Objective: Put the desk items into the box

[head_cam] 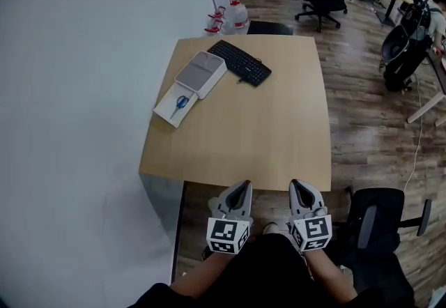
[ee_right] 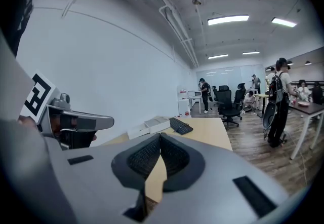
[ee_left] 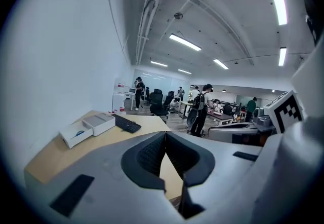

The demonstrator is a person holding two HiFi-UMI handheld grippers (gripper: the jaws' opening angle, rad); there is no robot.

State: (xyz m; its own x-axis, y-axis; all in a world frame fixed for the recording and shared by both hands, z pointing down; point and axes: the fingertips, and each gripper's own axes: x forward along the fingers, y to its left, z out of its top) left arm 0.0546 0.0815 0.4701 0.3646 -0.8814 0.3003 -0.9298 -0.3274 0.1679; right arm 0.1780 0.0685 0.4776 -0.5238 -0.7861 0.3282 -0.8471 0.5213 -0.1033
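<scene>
Here the surface holds a white box by its far left corner, a black keyboard beside it. The left tongs and right tongs are pressed together, empty. The head view shows a blue thing inside the box; the right gripper view does not.

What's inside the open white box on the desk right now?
A pair of blue-handled scissors lies in the open white box. A grey-topped white case blocks the view of the box's far end, so anything there cannot be seen.
</scene>
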